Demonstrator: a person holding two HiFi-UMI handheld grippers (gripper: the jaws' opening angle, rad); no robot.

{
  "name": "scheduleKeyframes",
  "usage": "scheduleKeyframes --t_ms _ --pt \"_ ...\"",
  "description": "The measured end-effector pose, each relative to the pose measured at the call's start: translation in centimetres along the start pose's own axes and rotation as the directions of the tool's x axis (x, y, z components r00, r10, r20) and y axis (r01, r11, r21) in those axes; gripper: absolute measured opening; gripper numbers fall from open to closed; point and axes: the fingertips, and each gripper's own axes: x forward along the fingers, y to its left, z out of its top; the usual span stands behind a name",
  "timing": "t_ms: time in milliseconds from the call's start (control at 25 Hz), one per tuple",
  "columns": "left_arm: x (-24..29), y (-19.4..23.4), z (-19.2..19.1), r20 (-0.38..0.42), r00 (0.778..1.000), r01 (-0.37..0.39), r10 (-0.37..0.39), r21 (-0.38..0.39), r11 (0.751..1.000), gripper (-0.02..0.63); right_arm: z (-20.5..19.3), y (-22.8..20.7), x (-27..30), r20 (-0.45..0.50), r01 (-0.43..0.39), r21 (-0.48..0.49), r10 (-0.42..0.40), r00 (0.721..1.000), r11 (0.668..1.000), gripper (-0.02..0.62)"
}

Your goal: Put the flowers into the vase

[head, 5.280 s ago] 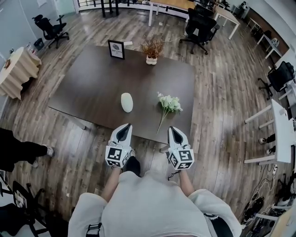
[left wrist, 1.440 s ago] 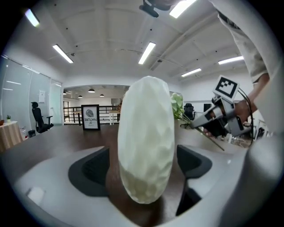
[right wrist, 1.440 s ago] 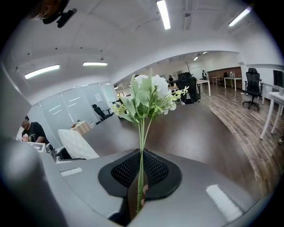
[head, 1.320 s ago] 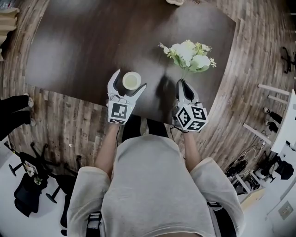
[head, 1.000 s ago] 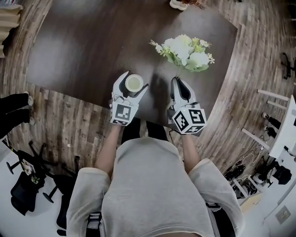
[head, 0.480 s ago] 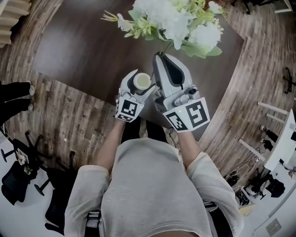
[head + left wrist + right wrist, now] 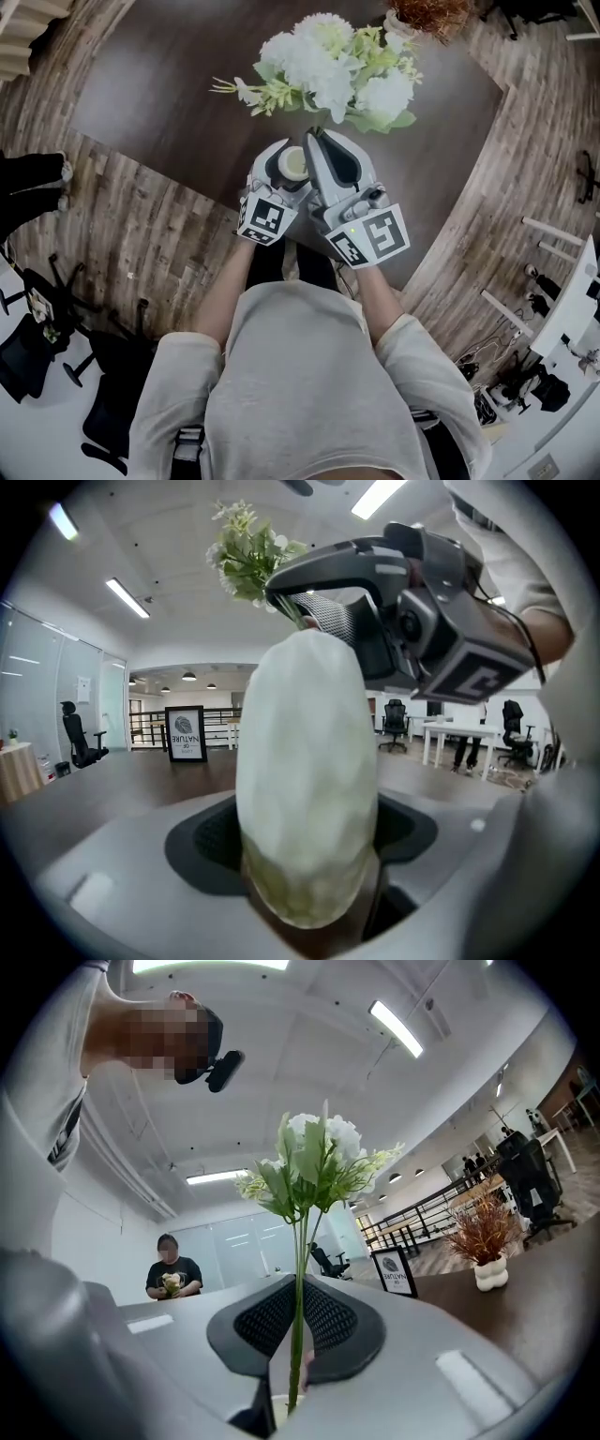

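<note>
Our left tool [image 7: 278,162] is clamped round the white vase [image 7: 293,164] at the worktop's [image 7: 159,84] near edge. Our right tool [image 7: 315,139], shut on the stems [image 7: 298,1335], holds the flowers [image 7: 328,70] upright over the vase's mouth.

The room is evenly and coolly lit by long ceiling strips [image 7: 394,1027]: one at one o'clock in the right gripper view, others at ten and one o'clock in the left gripper view. From the head camera the white flowers [image 7: 328,70] nearly bleach out at twelve o'clock, above a dark desk [image 7: 159,94] with only a dull sheen. Every view bows hard at the rim, and the gripper views have black corners. The vase [image 7: 305,780] sits so close that it's soft.
</note>
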Motion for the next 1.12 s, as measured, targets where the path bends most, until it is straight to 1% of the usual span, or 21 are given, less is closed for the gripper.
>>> scheduleKeyframes --t_ms 240,440,520,560,680,760,880,1000,1120 --pt "0.6 1.1 0.8 0.0 1.0 -0.004 0.004 0.004 1.0 0.367 -1.9 -0.6 -0.4 -0.056 0.021 -0.027 -0.022 0.998 0.999 0.023" --pt "0.4 0.6 0.8 0.003 1.0 -0.009 0.009 0.003 1.0 0.367 -4.1 0.5 -2.3 -0.118 0.016 -0.13 -0.031 0.993 0.991 0.023" --pt "0.5 0.7 0.7 0.004 1.0 -0.013 0.013 0.001 1.0 0.367 -5.0 0.8 -2.6 -0.138 0.006 -0.161 -0.029 0.99 0.987 0.033" --pt "0.5 0.7 0.6 0.005 1.0 -0.015 0.015 0.0 1.0 0.367 -5.5 0.9 -2.8 -0.15 -0.001 -0.181 -0.027 0.988 0.983 0.047" --pt "0.5 0.8 1.0 0.011 1.0 -0.016 0.015 0.002 1.0 0.367 -6.9 1.2 -3.1 -0.195 -0.023 -0.234 -0.023 0.981 0.972 0.151" --pt "0.4 0.7 1.1 0.015 1.0 -0.016 0.016 0.002 1.0 0.367 -7.6 1.3 -3.4 -0.219 -0.023 -0.257 -0.035 0.975 0.966 0.2" --pt "0.3 0.7 0.7 0.009 1.0 -0.021 0.021 0.002 1.0 0.367 -8.7 1.0 -3.7 -0.235 0.001 -0.242 -0.059 0.97 0.97 0.27" --pt "0.4 0.7 0.7 0.015 1.0 -0.019 0.019 -0.002 1.0 0.367 -10.0 0.4 -4.2 -0.264 0.018 -0.223 -0.078 0.961 0.975 0.275" --pt "0.3 0.8 0.6 0.021 0.999 -0.029 0.029 0.002 1.0 0.367 -10.1 -0.1 -4.3 -0.266 0.046 -0.199 -0.099 0.959 0.979 0.273"
